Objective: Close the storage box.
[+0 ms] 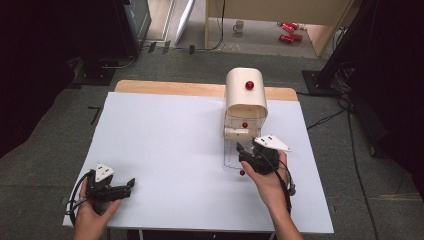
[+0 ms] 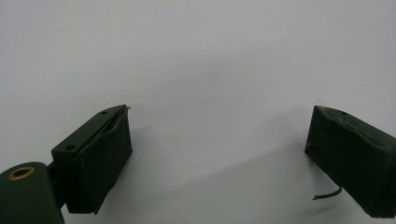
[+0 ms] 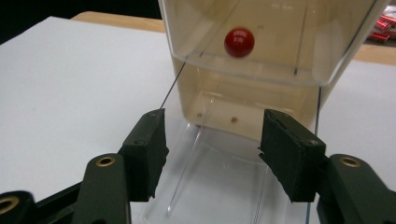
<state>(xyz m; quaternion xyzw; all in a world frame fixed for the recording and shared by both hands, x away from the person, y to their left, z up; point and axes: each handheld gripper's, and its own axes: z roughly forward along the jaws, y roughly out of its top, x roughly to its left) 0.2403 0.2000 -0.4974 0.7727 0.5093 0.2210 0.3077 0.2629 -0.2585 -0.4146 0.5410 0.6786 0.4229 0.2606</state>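
A small cream cabinet [image 1: 245, 100] with a rounded top stands at the table's far right, with one red knob [image 1: 249, 85] on its top and another [image 1: 244, 124] on its front. A clear flap [image 1: 231, 157] lies flat on the table before it, a red knob [image 1: 242, 173] at its near end. My right gripper [image 1: 243, 150] hovers open over that flap, jaws pointing at the cabinet. In the right gripper view the gripper [image 3: 212, 123] faces the open lower compartment [image 3: 233, 107], under a clear panel with a red knob [image 3: 239, 42]. My left gripper [image 1: 131, 184] rests open at the near left, nothing between its jaws [image 2: 219, 112].
The white tabletop [image 1: 165, 150] spreads wide to the left of the cabinet, with a wooden strip [image 1: 170, 88] along its far edge. On the floor beyond lie a mug [image 1: 239, 26] and red cans [image 1: 288, 31]. Dark stands flank the table.
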